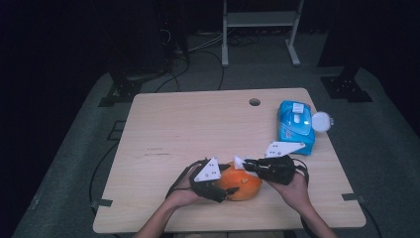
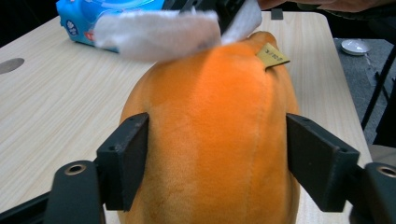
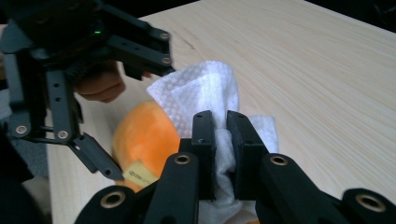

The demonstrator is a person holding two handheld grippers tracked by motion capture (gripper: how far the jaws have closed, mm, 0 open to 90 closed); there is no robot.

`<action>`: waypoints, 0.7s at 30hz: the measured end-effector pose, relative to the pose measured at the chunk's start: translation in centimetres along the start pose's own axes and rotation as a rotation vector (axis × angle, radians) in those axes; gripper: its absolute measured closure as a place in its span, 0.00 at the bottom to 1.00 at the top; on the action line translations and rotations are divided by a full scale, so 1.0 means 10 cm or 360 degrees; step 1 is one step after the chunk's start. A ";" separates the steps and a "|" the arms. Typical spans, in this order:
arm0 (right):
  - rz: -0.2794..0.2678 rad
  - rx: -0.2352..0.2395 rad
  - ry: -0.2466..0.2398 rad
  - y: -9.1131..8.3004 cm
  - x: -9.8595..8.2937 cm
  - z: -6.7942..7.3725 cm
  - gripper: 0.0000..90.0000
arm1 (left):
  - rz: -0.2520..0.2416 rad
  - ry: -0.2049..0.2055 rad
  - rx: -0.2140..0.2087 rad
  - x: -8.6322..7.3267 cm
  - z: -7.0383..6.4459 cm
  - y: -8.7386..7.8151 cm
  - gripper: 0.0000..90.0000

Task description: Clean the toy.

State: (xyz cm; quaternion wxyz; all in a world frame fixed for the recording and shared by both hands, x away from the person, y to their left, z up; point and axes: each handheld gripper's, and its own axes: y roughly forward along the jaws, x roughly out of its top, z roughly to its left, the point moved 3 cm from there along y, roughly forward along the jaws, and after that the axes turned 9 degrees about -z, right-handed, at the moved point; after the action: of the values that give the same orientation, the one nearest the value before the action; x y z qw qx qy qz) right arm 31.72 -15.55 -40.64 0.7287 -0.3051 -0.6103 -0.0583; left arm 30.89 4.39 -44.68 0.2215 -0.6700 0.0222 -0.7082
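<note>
- Orange plush toy lies near the front edge of the wooden table, between the two hands.
- Left gripper clamps it, one black jaw pressed into each flank (the fabric bulges between them).
- Right gripper has its jaws nearly together, pinching a white wipe.
- That wipe rests on the toy's far end, beside a small yellow label.
- Blue wipe packet sits well apart at the table's right edge, with a white round lid just beside it.
</note>
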 end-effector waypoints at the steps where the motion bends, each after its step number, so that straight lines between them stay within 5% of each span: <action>1: 0.0009 0.0006 -0.0019 0.01 0.01 0.01 0.90 | 0.0002 -0.0008 -0.0004 0.00 0.01 -0.01 0.25; 4: 0.0013 0.0026 -0.0004 0.00 -0.01 0.00 0.90 | -0.0049 -0.0140 -0.0016 0.04 0.09 -0.06 0.18; 9: 0.0019 0.0030 0.0027 -0.02 -0.04 -0.06 0.90 | 0.0038 -0.0331 -0.0020 -0.09 0.18 -0.05 0.07; 13: 0.0017 0.0027 0.0071 -0.03 -0.06 -0.12 0.90 | 0.0070 -0.0386 -0.0052 -0.14 0.19 -0.01 0.08; 17: -0.0014 0.0014 0.0088 -0.04 -0.03 -0.12 0.90 | -0.0032 -0.0147 0.0049 -0.04 0.13 -0.06 0.37; 21: -0.0134 -0.0052 0.0051 -0.14 0.10 -0.09 0.90 | -0.0231 0.0114 0.0201 0.11 0.12 -0.12 0.41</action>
State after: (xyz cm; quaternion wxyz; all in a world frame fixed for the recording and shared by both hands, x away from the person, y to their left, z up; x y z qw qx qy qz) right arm 32.08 -16.85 -39.31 0.7302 -0.2899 -0.6098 -0.1039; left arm 31.70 5.40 -43.13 0.2105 -0.6288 -0.0633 -0.7458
